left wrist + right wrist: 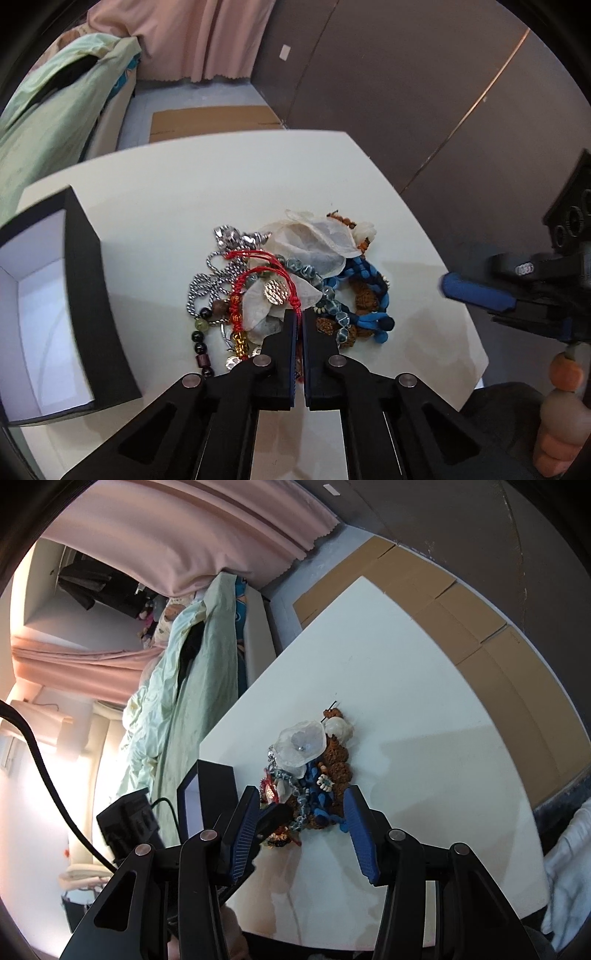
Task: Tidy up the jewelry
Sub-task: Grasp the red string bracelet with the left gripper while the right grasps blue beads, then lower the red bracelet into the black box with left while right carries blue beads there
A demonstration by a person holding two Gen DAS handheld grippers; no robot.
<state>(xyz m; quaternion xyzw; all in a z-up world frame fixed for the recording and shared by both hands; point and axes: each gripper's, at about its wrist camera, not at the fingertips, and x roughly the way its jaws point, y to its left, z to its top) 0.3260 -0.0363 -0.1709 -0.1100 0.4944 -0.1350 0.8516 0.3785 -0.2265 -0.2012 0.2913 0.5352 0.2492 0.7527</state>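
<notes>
Jewelry (291,288) lies in one tangled heap near the middle of the white table (155,206): a red cord bracelet (271,275) with a small gold disc, a silver twisted chain (207,284), dark and green beads at the near left, a blue knotted cord (364,291) on the right, brown beads under it, and pale translucent fabric petals (317,240) on top. The left gripper (300,314) has its jaws brought fully together at the near edge of the heap, their tips right at the knotted end of the red cord bracelet; whether the cord is actually pinched between them cannot be told. The right gripper (301,805) stands partly apart, its blue-padded fingers (356,823) on either side of the heap's near end, with nothing pressed between them; in the left wrist view it shows at the right edge, above the table. A black box (86,295) with a white inside sits open at the table's left edge, well apart from the heap. Bare table lies around the heap on the far and right sides. Beyond the far edge are flat cardboard (214,120) on the floor, a pink curtain (192,40) and a bed with green bedding (48,114).
</notes>
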